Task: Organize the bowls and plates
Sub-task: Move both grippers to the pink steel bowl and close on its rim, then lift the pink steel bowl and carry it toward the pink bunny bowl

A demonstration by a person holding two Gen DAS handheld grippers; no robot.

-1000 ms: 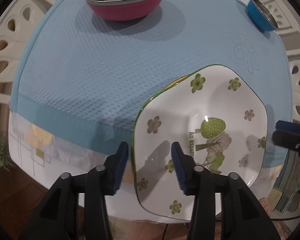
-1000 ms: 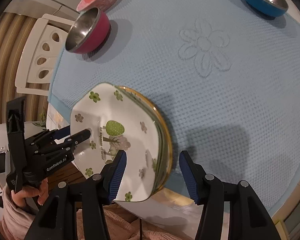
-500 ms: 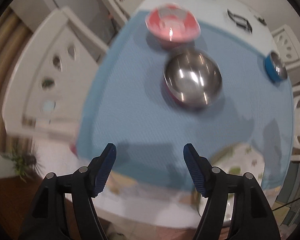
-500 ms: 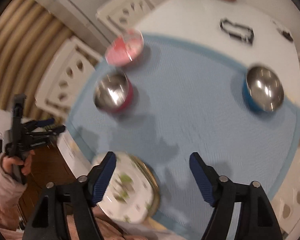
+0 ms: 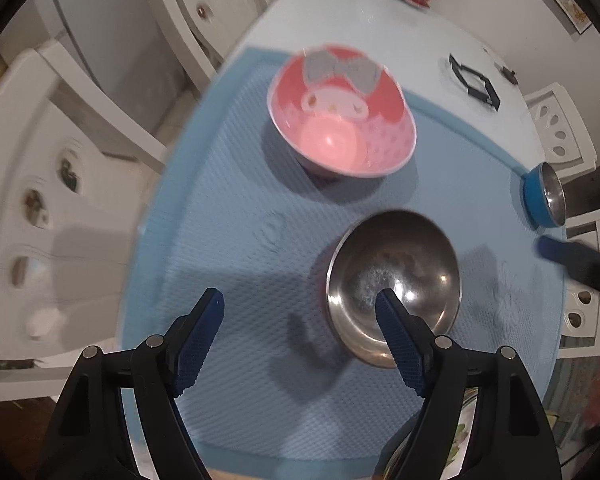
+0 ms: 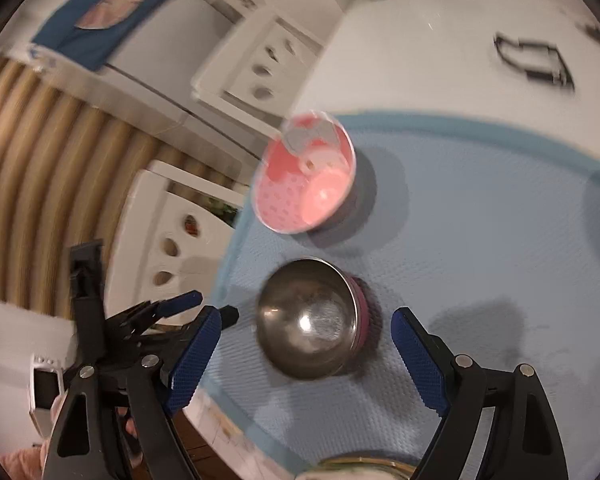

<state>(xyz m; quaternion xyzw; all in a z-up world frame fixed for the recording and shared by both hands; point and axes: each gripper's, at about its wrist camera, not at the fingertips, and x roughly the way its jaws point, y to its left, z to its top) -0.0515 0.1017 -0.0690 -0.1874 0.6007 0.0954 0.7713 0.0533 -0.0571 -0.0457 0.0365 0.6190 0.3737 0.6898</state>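
A second ago both tools flanked the flowered plates at the near edge of the tabletop; now both have let go and swung away to the bowls, so the plate stacking looks finished and the bowls look next. The left tool (image 5: 299, 308) hangs over the blue mat (image 5: 228, 216) with its jaws opening and nothing between them, its right finger overlapping the near rim of the steel bowl with the pink outside (image 5: 394, 280) in the view, apparently above it. The right tool (image 6: 306, 330) is also opening, and that same steel bowl (image 6: 310, 324) shows in the gap between its fingers, untouched as far as the blurred picture tells. The pink cartoon bowl (image 5: 340, 116) stands just beyond it, nearer the left edge of the mat, and the blue bowl (image 5: 542, 196) sits well apart at the mat's right edge. Only a sliver of the stacked plates (image 6: 364, 470) shows at the near edge. My judgement is that the steel bowl is the next pick, probably to be nested with another bowl; its smooth curved wall may slip unless the rim is clamped.
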